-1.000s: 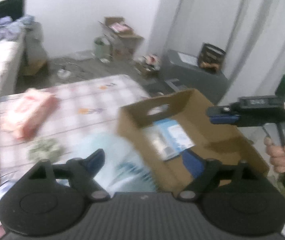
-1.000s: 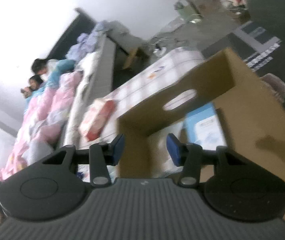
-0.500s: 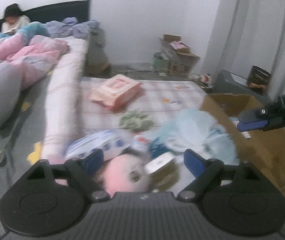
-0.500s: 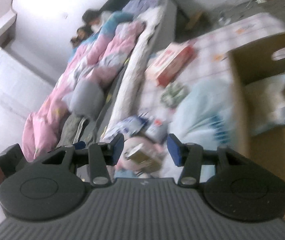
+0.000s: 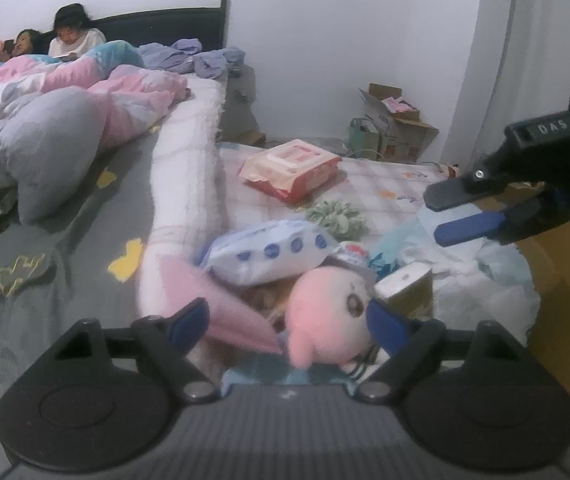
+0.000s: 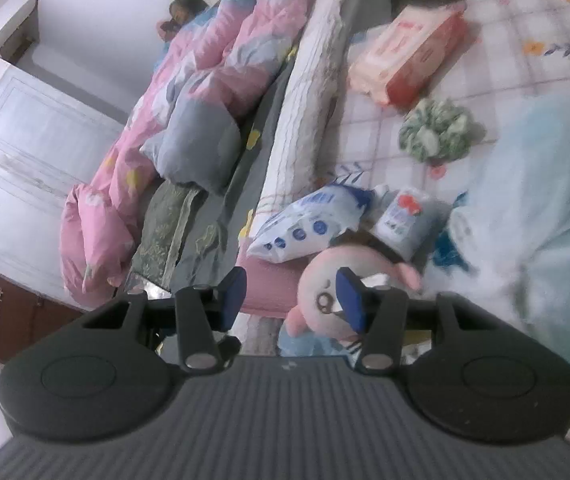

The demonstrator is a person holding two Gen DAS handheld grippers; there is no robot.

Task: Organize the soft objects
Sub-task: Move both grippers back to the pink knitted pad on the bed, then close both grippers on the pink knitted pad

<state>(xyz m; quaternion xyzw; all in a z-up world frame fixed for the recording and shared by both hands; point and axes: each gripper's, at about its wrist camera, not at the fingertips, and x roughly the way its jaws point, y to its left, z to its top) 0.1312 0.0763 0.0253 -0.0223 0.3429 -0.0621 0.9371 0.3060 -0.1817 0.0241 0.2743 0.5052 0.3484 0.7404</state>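
Note:
A pink plush toy (image 5: 327,316) lies at the near edge of the checked mattress, between the open fingers of my left gripper (image 5: 289,320). In the right wrist view the same toy (image 6: 337,292) sits by my open right gripper (image 6: 291,294). Behind it lie a blue-dotted white pack (image 5: 269,250), a small wipes pack (image 6: 403,216), a green scrunchie (image 5: 337,216), a pink tissue pack (image 5: 291,168) and a pale blue cloth (image 6: 537,208). The right gripper (image 5: 465,212) also shows in the left wrist view, empty, above the cloth.
A cardboard box (image 5: 561,292) stands at the right of the mattress. A bed with a pink and grey quilt (image 5: 57,120) lies to the left, with two people (image 5: 69,34) at its head. Boxes (image 5: 395,120) stand by the far wall.
Both grippers have swung left, away from the cardboard box and over the pile of soft things. The pink plush toy has come in between the left fingers. Both stay open.

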